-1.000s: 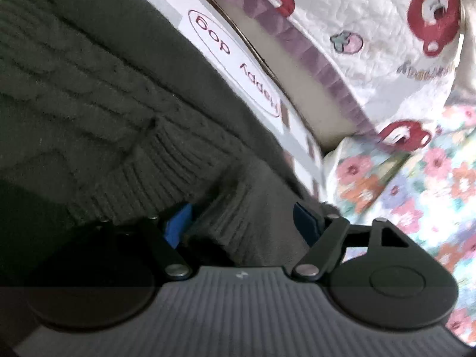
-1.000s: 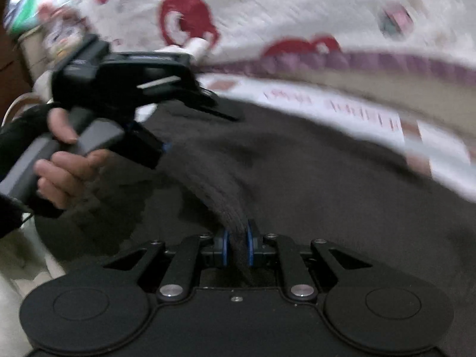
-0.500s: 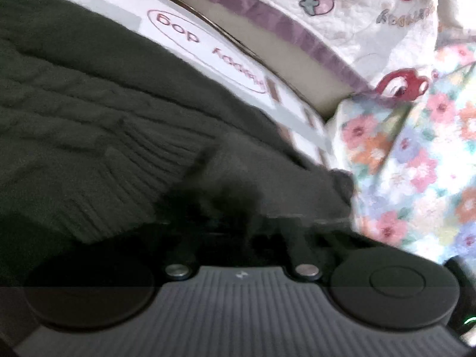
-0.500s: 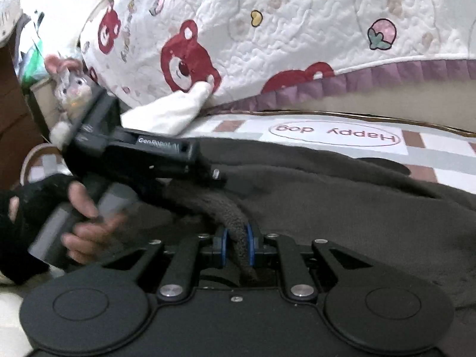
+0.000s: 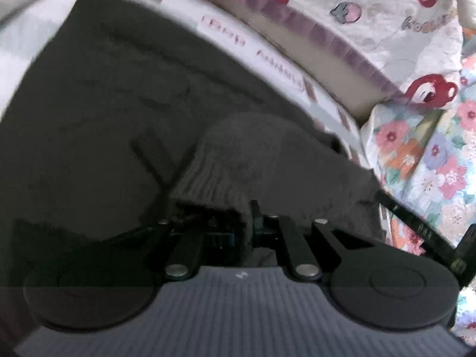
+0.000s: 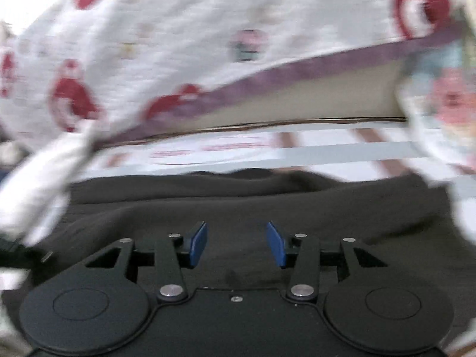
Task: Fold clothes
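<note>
The left gripper was pressed together on a ribbed fold of the dark knit sweater, most likely a cuff or sleeve end, which bunched up directly ahead of its fingertips. A second earlier its jaws had stood spread around that same ribbed edge; since then they had clamped onto it, and the pinched knit now rose in a hump just beyond the tips instead of lying flat. The rest of the sweater spread ahead and to the left of this gripper over the striped sheet. A floral cover lay to its right, and a bear-print quilt hung well beyond.

The right gripper had just been opening. Half a second before, it had pinched a twisted strand of the sweater; now its blue pads stood spread with nothing between them, and the sweater lay flat below and ahead of the tips, reaching toward the sheet's far stripes. The view was blurred by motion.

Taken together, this looked like a handover within a fold: the right side had let its part of the garment drop into place, while the left held the sleeve end ready to carry it. The sweater was not yet a tidy folded shape; the left's piece was not yet laid down.
</note>
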### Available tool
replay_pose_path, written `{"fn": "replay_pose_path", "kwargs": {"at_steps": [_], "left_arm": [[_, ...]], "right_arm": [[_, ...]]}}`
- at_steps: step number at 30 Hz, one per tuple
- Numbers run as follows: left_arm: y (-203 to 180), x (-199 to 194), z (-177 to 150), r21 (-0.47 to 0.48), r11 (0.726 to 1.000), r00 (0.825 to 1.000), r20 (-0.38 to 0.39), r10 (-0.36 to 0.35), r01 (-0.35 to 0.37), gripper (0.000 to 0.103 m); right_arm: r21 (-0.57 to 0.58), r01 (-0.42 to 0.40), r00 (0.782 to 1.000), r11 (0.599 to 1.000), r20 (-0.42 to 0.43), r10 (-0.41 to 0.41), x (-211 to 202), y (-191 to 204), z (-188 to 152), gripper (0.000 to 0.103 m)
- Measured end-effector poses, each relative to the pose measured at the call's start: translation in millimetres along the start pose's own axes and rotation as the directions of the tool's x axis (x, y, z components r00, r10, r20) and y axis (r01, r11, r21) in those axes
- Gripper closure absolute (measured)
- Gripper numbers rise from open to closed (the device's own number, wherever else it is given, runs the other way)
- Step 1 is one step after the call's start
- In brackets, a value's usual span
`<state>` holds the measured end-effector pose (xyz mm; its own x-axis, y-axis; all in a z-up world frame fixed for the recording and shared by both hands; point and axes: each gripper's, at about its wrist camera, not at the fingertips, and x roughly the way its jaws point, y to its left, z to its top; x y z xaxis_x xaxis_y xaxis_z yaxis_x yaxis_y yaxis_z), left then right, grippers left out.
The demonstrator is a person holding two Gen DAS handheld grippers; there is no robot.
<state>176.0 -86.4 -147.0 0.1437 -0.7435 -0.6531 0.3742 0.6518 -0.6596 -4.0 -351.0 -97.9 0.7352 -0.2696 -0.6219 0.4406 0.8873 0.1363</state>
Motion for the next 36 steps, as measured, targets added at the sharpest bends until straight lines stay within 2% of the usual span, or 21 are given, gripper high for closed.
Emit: {"fn": "replay_pose_path", "kwargs": {"at_steps": [2,4,6,8,10,11,12,13,14,16,17,19,21,23,24,27,29,32,33,34,36], "left_arm": [[-4.4,-11.7,-2.3,0.005,0.999,0.999,0.029,-0.032,0.032,0.096],[-8.9,-30.0,-4.2,0.026,0.995,0.992,0.077,-0.096,0.094,0.096],[-8.2,-37.2,-8.1,0.059,0.992,0.992,0.053,-0.113,0.110,0.095],[-1.4,-27.0,-10.9,0.089,0.996,0.999,-0.007,-0.032,0.033,0.095],[10.8,-12.6,-11.5,0.077,0.996,0.998,-0.047,0.040,-0.036,0.095],[19.7,-7.9,-10.5,0.028,0.999,0.998,-0.060,0.026,-0.024,0.095],[27.9,-4.2,-9.3,-0.017,1.000,0.998,-0.069,0.008,-0.010,0.095],[32.4,-5.3,-7.2,-0.043,0.999,0.998,-0.063,-0.020,0.017,0.095],[36.4,-6.7,-5.0,-0.065,0.997,0.997,-0.055,-0.045,0.042,0.095],[39.3,-13.2,-0.6,-0.058,0.996,0.997,-0.030,-0.066,0.064,0.095],[39.1,-14.8,0.8,-0.048,0.996,0.997,-0.021,-0.073,0.072,0.095],[41.1,-14.0,0.1,-0.057,0.994,0.995,-0.014,-0.096,0.095,0.095],[43.0,-10.3,-0.2,-0.065,0.993,0.995,-0.024,-0.101,0.099,0.095],[42.9,-6.1,-0.1,-0.050,0.995,0.996,-0.037,-0.082,0.080,0.095],[41.2,-1.9,-1.1,-0.041,0.997,0.997,-0.044,-0.071,0.069,0.095],[36.2,5.4,-1.1,-0.035,0.997,0.996,-0.049,-0.075,0.073,0.095],[33.3,4.3,-1.0,-0.030,0.996,0.996,-0.045,-0.079,0.078,0.095],[30.4,4.5,-0.9,-0.022,0.997,0.996,-0.042,-0.078,0.077,0.095],[29.6,4.9,-0.7,-0.021,0.997,0.996,-0.041,-0.077,0.077,0.095],[28.1,5.6,-0.1,-0.024,0.996,0.996,-0.036,-0.084,0.084,0.095],[25.7,-0.2,1.1,-0.012,0.989,0.989,-0.002,-0.150,0.150,0.095]], "right_arm": [[0.031,0.081,0.997,0.996,-0.020,-0.080,-3.5,-22.2,5.1,0.052],[0.130,0.104,0.994,0.986,-0.043,-0.099,-6.3,-49.7,8.0,0.051],[0.241,0.123,0.992,0.963,-0.065,-0.111,-7.3,-75.6,6.7,0.049],[0.347,0.154,0.987,0.925,-0.086,-0.132,-7.4,-99.5,2.9,0.049],[0.385,0.160,0.987,0.909,-0.083,-0.139,-5.6,-107.5,0.4,0.050],[0.376,0.138,0.990,0.916,-0.073,-0.119,-3.4,-106.2,3.0,0.050],[0.348,0.100,0.995,0.932,-0.061,-0.084,0.1,-100.7,8.3,0.057],[0.312,0.042,0.998,0.949,-0.058,-0.025,3.5,-93.6,14.4,0.070],[0.273,-0.053,0.996,0.960,-0.058,0.072,10.9,-85.8,23.8,0.074],[0.200,-0.201,0.972,0.959,-0.083,0.220,29.7,-70.5,43.3,0.077],[0.143,-0.200,0.968,0.969,-0.126,0.219,43.0,-62.9,54.3,0.077],[0.031,-0.133,0.972,0.991,-0.190,0.136,74.0,-55.8,78.4,0.077],[-0.046,-0.050,0.967,0.998,-0.254,0.037,109.1,-55.5,100.0,0.077],[-0.078,0.045,0.930,0.996,-0.360,-0.070,145.9,-62.9,110.3,0.076],[-0.083,0.090,0.901,0.992,-0.417,-0.116,162.0,-68.0,111.7,0.075],[-0.119,0.136,0.845,0.984,-0.504,-0.178,184.1,-78.3,99.3,0.069],[-0.172,0.139,0.828,0.975,-0.520,-0.210,188.6,-77.2,88.3,0.067],[-0.227,0.148,0.855,0.963,-0.460,-0.240,183.1,-74.0,78.9,0.072],[-0.265,0.142,0.869,0.954,-0.428,-0.248,183.4,-71.8,77.6,0.089],[-0.303,0.137,0.883,0.943,-0.395,-0.255,183.9,-69.5,76.3,0.091],[-0.247,0.154,0.919,0.957,-0.319,-0.230,180.2,-78.2,88.2,0.092]]}}
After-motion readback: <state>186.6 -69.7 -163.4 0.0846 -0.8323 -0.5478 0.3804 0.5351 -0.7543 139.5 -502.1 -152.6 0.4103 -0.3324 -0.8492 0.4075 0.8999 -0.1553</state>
